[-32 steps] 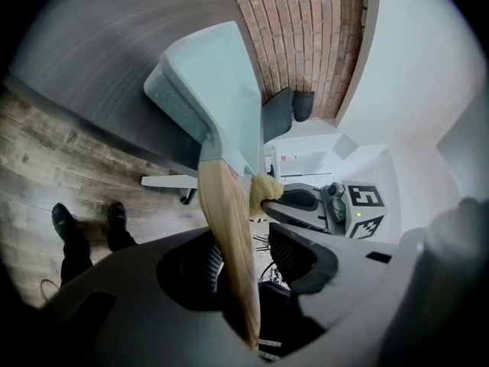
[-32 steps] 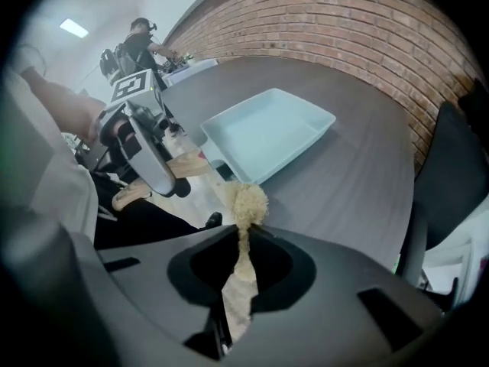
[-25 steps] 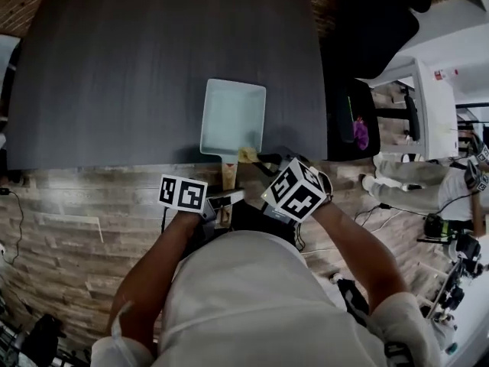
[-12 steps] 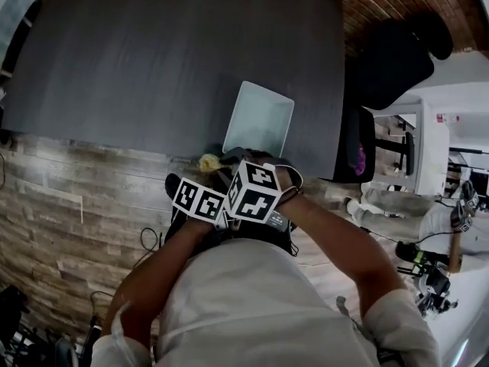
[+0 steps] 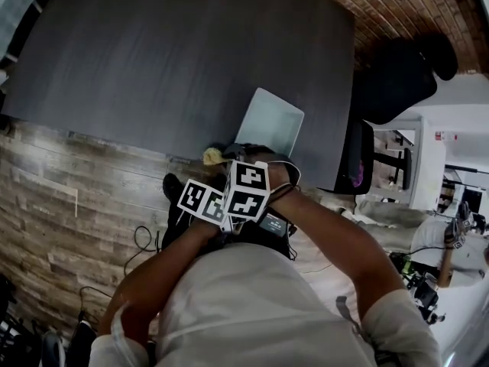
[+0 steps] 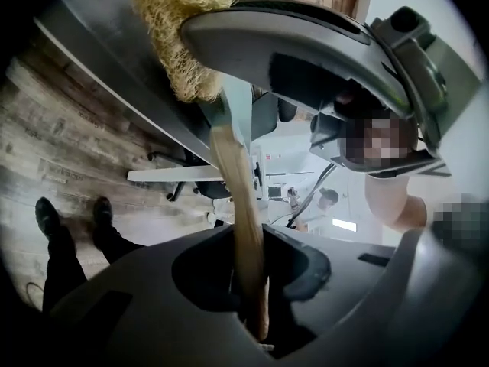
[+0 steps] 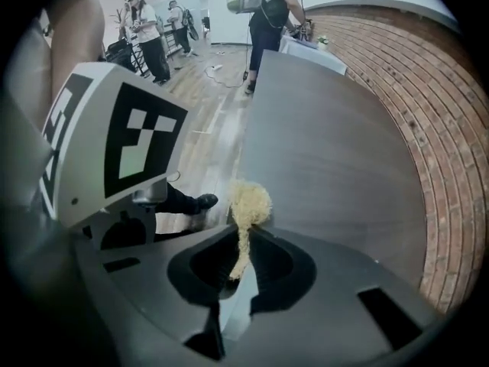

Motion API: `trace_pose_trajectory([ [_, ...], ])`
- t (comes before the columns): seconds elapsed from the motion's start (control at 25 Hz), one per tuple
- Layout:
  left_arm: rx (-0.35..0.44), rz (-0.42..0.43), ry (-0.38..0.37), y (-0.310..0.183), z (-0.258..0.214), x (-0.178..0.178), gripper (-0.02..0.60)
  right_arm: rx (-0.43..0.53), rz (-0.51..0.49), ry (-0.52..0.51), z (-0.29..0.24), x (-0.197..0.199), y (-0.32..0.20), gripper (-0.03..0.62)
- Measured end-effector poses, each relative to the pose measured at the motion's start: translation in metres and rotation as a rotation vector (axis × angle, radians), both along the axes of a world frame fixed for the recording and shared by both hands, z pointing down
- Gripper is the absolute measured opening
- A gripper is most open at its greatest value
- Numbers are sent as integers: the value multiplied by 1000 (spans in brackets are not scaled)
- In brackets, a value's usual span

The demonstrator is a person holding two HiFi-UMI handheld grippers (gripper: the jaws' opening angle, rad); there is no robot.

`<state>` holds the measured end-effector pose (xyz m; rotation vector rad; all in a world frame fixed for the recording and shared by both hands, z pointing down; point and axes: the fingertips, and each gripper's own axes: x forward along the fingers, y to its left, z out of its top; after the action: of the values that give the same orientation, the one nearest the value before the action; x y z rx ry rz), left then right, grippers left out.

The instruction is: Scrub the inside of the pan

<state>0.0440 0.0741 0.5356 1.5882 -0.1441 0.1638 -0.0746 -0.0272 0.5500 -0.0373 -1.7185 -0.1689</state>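
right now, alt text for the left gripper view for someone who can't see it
The left tool, its jaws just closing, grips the wooden handle of the pale pan, which runs upward from the jaws. Above, the right tool holds a straw-coloured scrubber beside the pan's near end.

The dark grey tabletop [image 5: 153,60] is bare on the left & far side, so there's lots of room to pass there. The pale green flat oblong pan [image 5: 273,121] sits at the near edge, twd the right, & blocks that bit. A black chair [image 5: 397,75] stands just past the right edge. A red brick wall [image 5: 397,6] shuts off the far right side.
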Motion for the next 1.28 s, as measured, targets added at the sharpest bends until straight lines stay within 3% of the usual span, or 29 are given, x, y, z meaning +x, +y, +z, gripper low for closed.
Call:
trace_pose_trajectory([
  [0.12, 0, -9, 0, -1, 0, -3, 92, -7, 9, -15, -1, -7, -4, 46],
  [0.32, 3, 13, -14, 1, 2, -4, 92, -86, 153, -72, -8, -21, -22, 44],
  [0.64, 17, -14, -16, -6, 1, -9, 91, -165, 335, -34, 4, -20, -65, 44],
  [1.28, 55, -140, -64, -23, 1, -32, 87, -107, 490, -22, -9, 20, -143, 44],
])
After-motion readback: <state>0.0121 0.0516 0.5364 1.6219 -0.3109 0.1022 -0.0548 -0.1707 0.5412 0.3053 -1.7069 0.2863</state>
